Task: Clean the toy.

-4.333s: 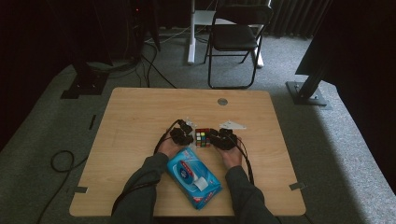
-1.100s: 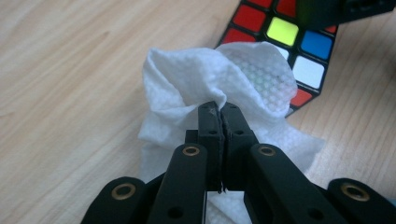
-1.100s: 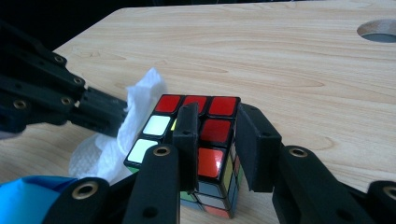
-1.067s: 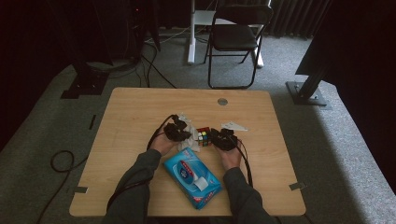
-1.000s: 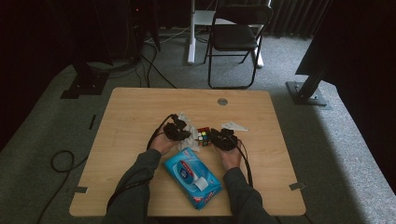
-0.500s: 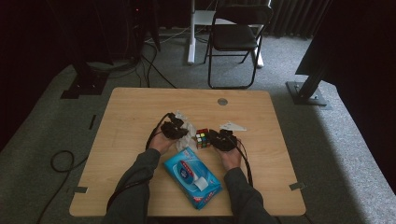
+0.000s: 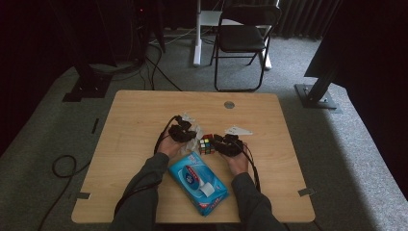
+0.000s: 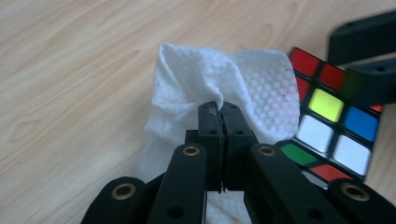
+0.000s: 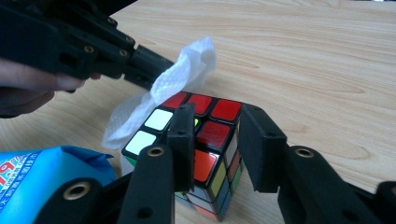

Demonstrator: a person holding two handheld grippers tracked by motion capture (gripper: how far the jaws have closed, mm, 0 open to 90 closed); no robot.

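Observation:
A Rubik's cube (image 7: 207, 144) stands on the wooden table (image 7: 134, 120) between my two grippers. My right gripper (image 7: 217, 141) straddles one edge of the cube (image 9: 212, 135). Its jaws have just been opening, and the right gripper (image 9: 218, 112) now shows a gap between one pad and the cube's side. My left gripper (image 8: 219, 106) is shut on a bunched white wipe (image 8: 243, 88), held against the cube (image 8: 334, 126). In the high view the left gripper (image 7: 188, 135) and the wipe (image 7: 194, 130) sit just left of the cube.
A blue wet-wipe pack (image 7: 197, 183) lies between the forearms near the front edge. A small white scrap (image 7: 238, 130) lies right of the cube and a round grommet (image 7: 229, 104) farther back. A folding chair (image 7: 243, 38) stands beyond the table.
Over the last second both hands and the cube have kept their places. Compared with the oldest frame, the left gripper sits slightly farther up the table.

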